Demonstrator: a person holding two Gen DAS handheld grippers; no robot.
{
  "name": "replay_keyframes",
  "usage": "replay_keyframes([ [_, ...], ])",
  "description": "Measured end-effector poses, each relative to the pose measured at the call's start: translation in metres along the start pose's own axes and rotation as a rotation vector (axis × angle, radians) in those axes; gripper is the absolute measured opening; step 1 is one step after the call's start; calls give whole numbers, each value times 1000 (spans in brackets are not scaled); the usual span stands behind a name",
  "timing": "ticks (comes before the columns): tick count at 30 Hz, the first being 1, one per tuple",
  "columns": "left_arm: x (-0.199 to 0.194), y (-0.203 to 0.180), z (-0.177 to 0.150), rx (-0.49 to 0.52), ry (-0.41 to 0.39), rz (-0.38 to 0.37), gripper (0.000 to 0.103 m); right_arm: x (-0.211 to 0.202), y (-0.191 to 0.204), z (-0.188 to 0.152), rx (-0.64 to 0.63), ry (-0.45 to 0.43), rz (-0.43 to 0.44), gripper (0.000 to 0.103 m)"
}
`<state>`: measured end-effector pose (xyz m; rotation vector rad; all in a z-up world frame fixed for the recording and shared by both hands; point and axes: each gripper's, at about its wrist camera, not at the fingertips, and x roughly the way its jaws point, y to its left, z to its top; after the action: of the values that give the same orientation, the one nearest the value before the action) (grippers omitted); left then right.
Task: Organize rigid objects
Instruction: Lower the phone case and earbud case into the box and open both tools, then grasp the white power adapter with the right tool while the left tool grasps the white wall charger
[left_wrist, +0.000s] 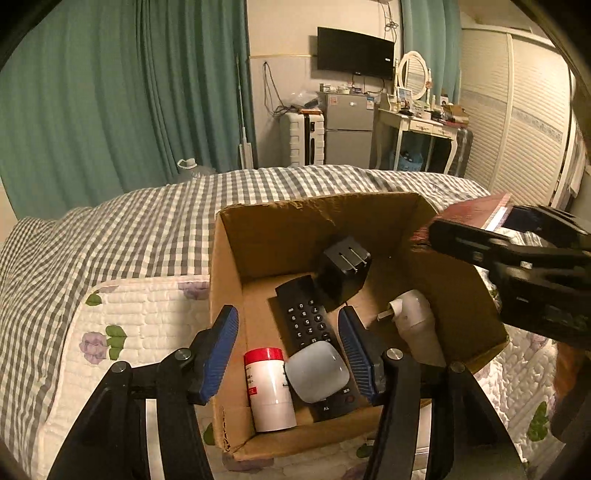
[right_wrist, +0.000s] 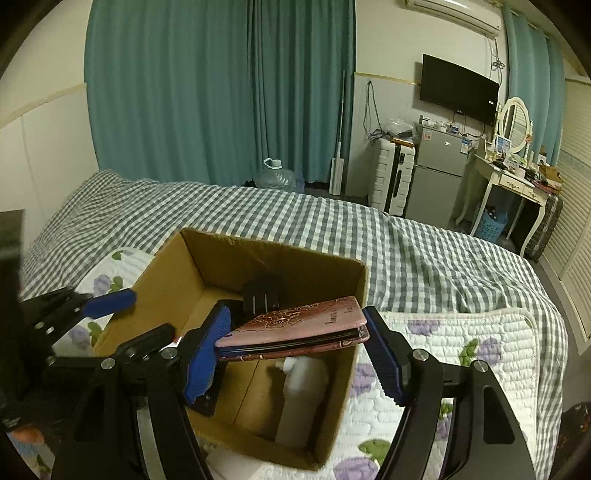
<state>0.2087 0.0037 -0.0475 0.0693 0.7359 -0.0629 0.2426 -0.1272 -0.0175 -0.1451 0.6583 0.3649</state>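
An open cardboard box (left_wrist: 258, 236) (right_wrist: 343, 398) stands on the bed. It holds a black remote (left_wrist: 306, 317), a black plug adapter (left_wrist: 343, 269) (right_wrist: 262, 291), a white bottle with a red cap (left_wrist: 267, 387), a white rounded device (left_wrist: 317, 371) and a white plug (left_wrist: 413, 317) (right_wrist: 303, 395). My left gripper (left_wrist: 288, 347) is open and empty above the box's near edge; it also shows in the right wrist view (right_wrist: 110, 301). My right gripper (right_wrist: 295, 339) is shut on a pink phone in a patterned case (right_wrist: 295, 326) (left_wrist: 476, 212), held over the box's right side.
The bed has a grey checked cover (left_wrist: 147, 229) and a white quilt with purple flowers (right_wrist: 461, 332). Beyond it are teal curtains (left_wrist: 110, 92), a water jug (right_wrist: 275, 175), a suitcase (left_wrist: 301, 138), a small fridge (left_wrist: 349, 127), a dressing table (left_wrist: 417, 125) and a wardrobe (left_wrist: 517, 122).
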Motion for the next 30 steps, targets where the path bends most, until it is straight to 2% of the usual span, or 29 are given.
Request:
replay_keyframes([
  [9, 5, 4, -4, 3, 1, 6, 59, 48, 10, -6, -5, 14, 5, 73],
  [12, 4, 5, -5, -5, 4, 7, 59, 47, 11, -7, -16, 8, 5, 83],
  [14, -1, 5, -6, -11, 2, 11, 59, 39, 9, -6, -9, -16, -6, 88],
  [22, -47, 1, -11, -37, -42, 25, 59, -26, -4, -7, 61, -72, -24, 94],
  [27, -79, 0, -27, -54, -60, 49, 63, -70, -3, -24, 51, -76, -48, 98],
  [30, -88, -1, -43, -83, -45, 56, 63, -88, -3, -43, 53, -66, -58, 100],
])
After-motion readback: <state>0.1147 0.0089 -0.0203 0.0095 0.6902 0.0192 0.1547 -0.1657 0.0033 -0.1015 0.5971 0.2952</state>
